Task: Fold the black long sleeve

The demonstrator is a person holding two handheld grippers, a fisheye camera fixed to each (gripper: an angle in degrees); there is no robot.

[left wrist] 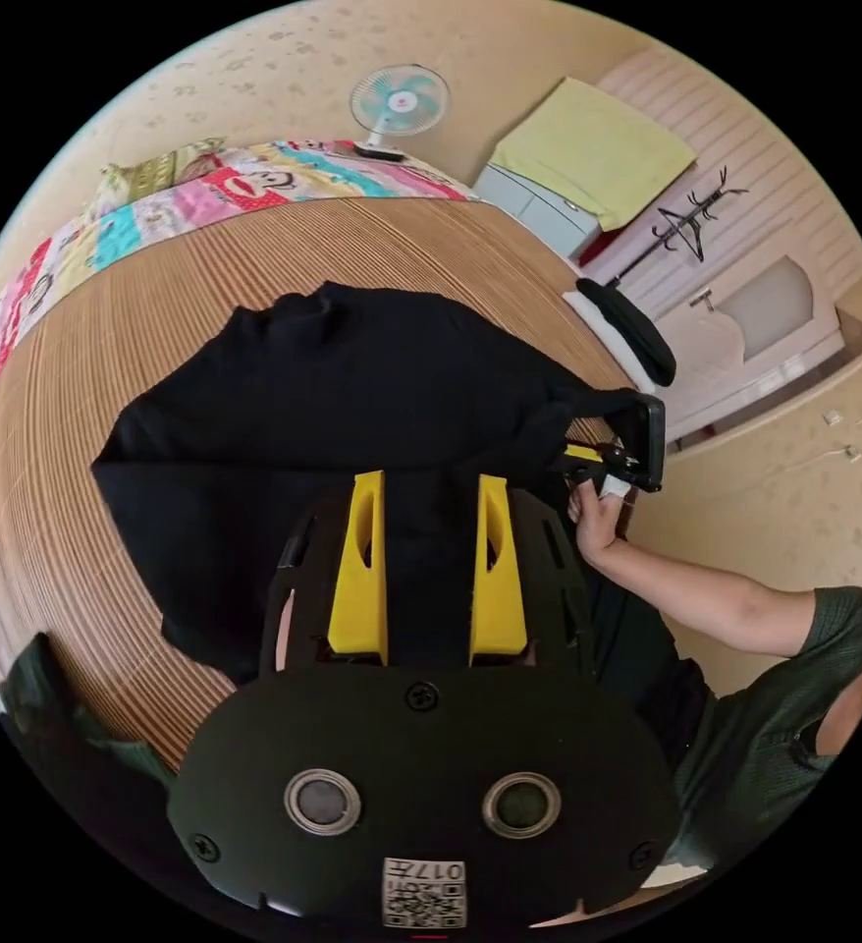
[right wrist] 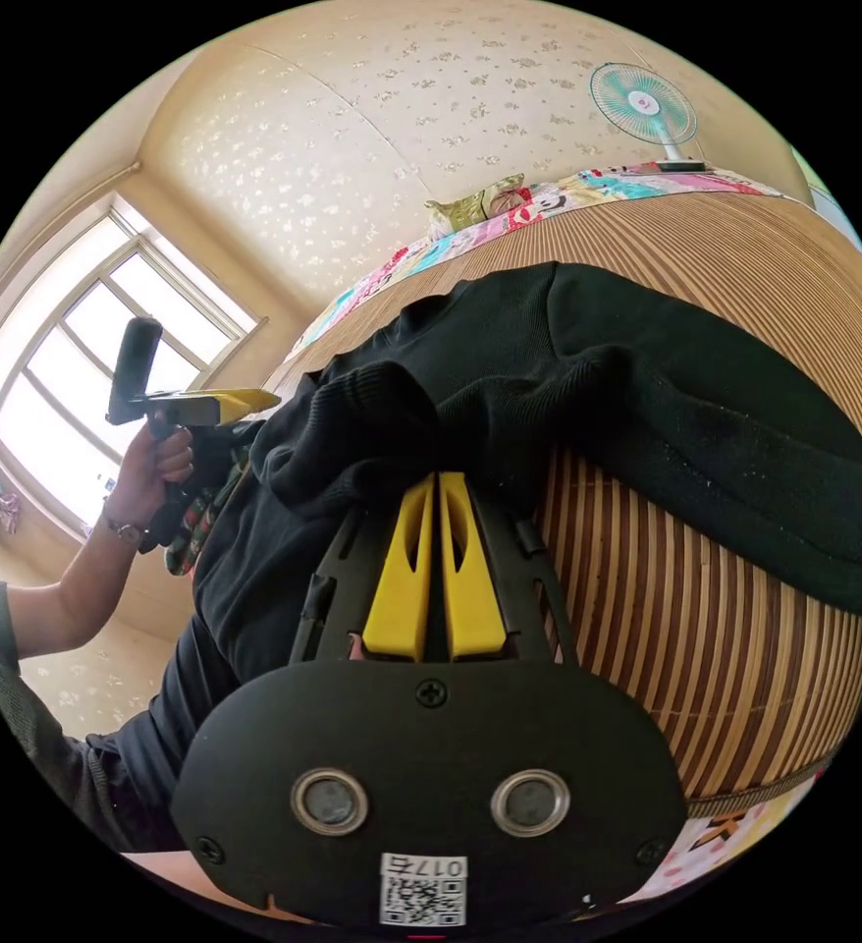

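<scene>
- Black long sleeve [left wrist: 352,413] spread on bed mat [left wrist: 107,373], unfolded.
- Right claw [right wrist: 436,491] pinches a sleeve cuff; left claw [left wrist: 426,491] spread, empty.
- Folds remain.

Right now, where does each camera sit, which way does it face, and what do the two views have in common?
Left gripper view: rides the left gripper, open above the black long sleeve on the bamboo mat; the person's forearm shows.
Right gripper view: rides the right gripper, shut on a bunched fold of the garment at the mat's edge, facing the window; the person's hand shows.
Shared: garment, mat, fan, patterned bedding.
</scene>
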